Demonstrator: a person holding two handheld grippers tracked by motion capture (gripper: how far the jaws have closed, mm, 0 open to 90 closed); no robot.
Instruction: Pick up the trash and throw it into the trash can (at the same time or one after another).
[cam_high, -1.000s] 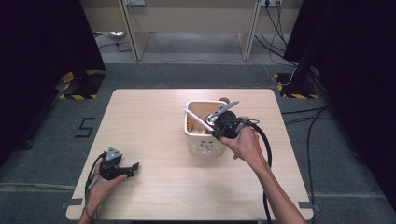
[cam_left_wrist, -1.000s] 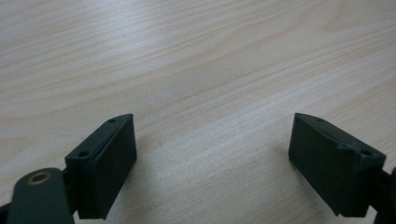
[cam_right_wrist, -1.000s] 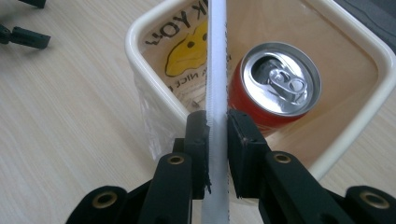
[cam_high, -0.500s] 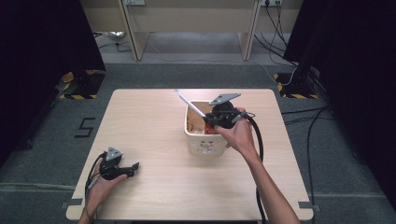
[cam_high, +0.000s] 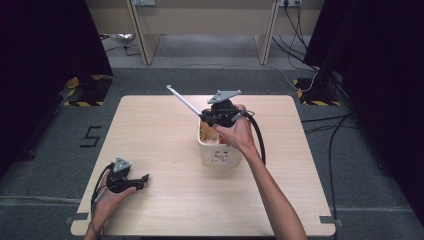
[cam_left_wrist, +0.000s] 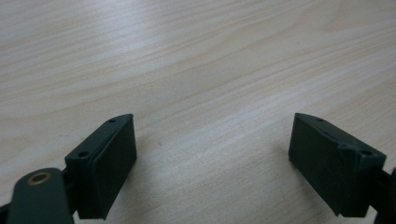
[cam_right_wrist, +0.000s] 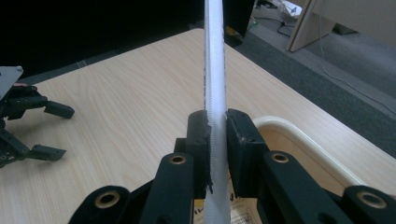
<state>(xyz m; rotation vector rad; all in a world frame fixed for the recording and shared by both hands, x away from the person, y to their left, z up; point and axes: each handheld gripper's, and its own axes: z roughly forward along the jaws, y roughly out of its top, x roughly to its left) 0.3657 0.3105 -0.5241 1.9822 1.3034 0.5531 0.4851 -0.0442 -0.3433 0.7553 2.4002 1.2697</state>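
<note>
My right gripper (cam_high: 203, 116) is over the back rim of a cream bin (cam_high: 218, 156) at the table's middle. It is shut on a long, thin white strip (cam_high: 183, 99) that slants up and to the left, clear of the bin. In the right gripper view the strip (cam_right_wrist: 214, 60) is pinched between the pads of my right gripper (cam_right_wrist: 215, 128), and one edge looks finely toothed. My left gripper (cam_high: 143, 181) lies at the front left of the table (cam_high: 160, 135), open. Its pads (cam_left_wrist: 114, 158) stand wide apart over bare wood with nothing between them.
The bin's rim (cam_right_wrist: 303, 140) curves just right of my jaws, with red and tan items (cam_high: 216, 139) inside. Desk legs (cam_high: 142, 37), floor cables (cam_high: 310, 75) and dark curtains (cam_high: 45, 60) lie beyond the table's far edge.
My right gripper has moved left and toward the far side, drawing the white strip up out of the bin. The left gripper has stayed in place.
</note>
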